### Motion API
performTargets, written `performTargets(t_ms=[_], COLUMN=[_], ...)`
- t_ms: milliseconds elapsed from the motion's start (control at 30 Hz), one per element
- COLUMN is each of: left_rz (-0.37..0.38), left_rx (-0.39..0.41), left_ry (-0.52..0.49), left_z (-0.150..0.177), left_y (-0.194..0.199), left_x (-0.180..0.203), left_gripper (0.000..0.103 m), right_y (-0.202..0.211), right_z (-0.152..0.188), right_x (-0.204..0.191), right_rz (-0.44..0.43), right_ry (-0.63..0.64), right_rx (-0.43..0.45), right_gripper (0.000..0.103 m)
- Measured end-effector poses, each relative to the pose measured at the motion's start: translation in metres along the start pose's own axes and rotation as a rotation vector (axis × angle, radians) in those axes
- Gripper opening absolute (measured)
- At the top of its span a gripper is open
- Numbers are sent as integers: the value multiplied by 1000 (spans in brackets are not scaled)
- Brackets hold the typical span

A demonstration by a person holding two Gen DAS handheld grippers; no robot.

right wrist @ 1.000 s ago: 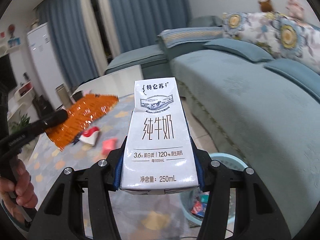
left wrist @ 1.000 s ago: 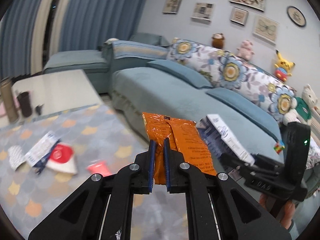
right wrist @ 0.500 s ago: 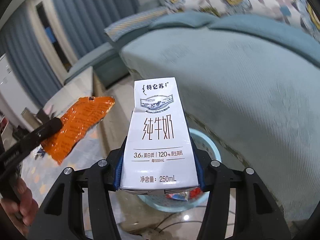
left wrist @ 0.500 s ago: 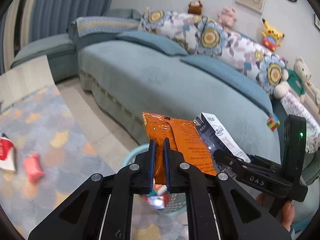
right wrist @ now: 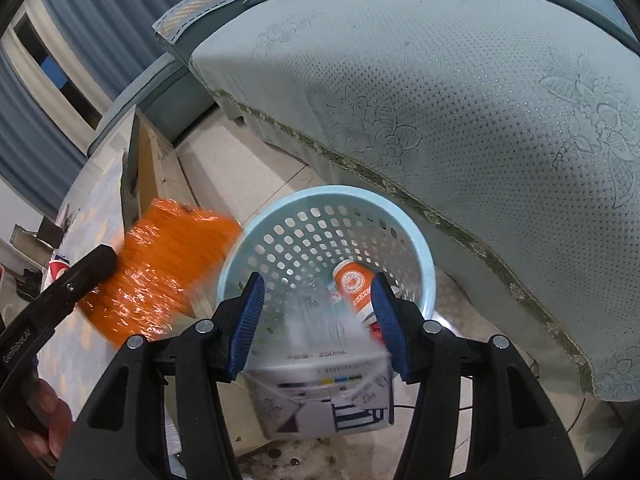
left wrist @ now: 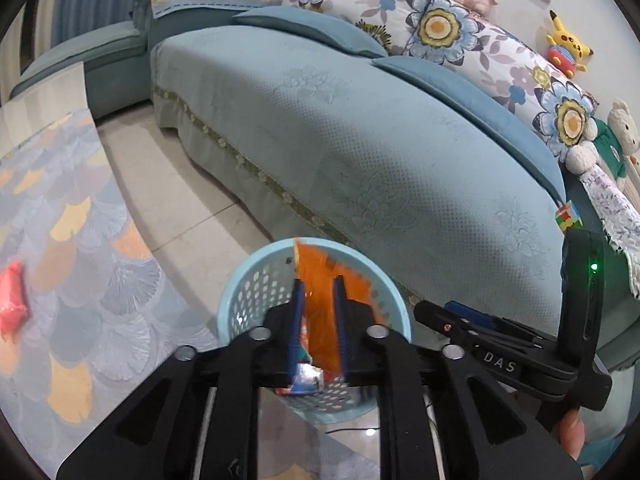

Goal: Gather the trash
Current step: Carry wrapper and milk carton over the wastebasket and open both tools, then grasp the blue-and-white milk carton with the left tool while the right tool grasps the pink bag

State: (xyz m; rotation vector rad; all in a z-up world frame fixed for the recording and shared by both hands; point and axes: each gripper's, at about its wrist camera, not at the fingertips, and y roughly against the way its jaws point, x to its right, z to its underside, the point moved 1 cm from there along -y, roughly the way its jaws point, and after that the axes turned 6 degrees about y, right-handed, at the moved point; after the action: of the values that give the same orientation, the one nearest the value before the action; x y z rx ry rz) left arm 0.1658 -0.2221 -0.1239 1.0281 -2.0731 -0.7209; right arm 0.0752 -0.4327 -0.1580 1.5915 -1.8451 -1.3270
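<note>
1. You are at the drop itself: both claws hang over the light blue perforated basket (right wrist: 326,216), which stands on the tiled floor right beside the teal sofa (left wrist: 400,140).
2. Your right claw (right wrist: 318,320) has its blue pads spread apart, and the 250 mL milk carton (right wrist: 328,392) sits blurred between them, seemingly clear of both pads. I judge it released and falling toward the basket.
3. Your left claw (left wrist: 318,320) also has its fingers parted, with a gap either side of the orange snack wrapper (left wrist: 320,280). The wrapper is smeared with motion, so I read it as let go too, though the pictures do not settle that.
4. Already in the basket: an orange-and-white cup-like package (right wrist: 354,284) and some other bits too blurred to name.
5. Left to do: on the patterned worktop (left wrist: 60,240) at your left, a red scrap (left wrist: 12,304) lies uncollected. More may lie out of view.
6. Pose: both claws tilt downward, side by side, the right one nearer the sofa.
</note>
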Motion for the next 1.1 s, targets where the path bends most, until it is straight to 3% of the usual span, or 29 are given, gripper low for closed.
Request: performTargets(t_ms=[67, 467, 600, 667, 867, 1033, 1100], left_rz=[-7, -8, 4, 6, 24, 33, 23], left_rx=[1, 18, 54, 86, 194, 275, 307], left_ry=[-1, 4, 13, 22, 61, 101, 115], left_z=[0, 1, -2, -5, -15, -25, -28], left_y=[-1, 9, 24, 36, 83, 122, 141], left_x=[-2, -10, -14, -16, -29, -49, -61], left_gripper=[31, 31, 33, 42, 42, 42, 46], right_y=[-1, 1, 12, 18, 43, 53, 54], right_z=[1, 0, -1, -2, -3, -1, 0], right_x=[1, -4, -16, -25, -75, -122, -141], right_rz=[2, -24, -56, -78, -104, -129, -141], right_ry=[-4, 10, 49, 71, 200, 294, 331], right_rx=[-1, 6, 59, 82, 159, 181, 180], right_gripper=[52, 52, 52, 52, 52, 52, 52])
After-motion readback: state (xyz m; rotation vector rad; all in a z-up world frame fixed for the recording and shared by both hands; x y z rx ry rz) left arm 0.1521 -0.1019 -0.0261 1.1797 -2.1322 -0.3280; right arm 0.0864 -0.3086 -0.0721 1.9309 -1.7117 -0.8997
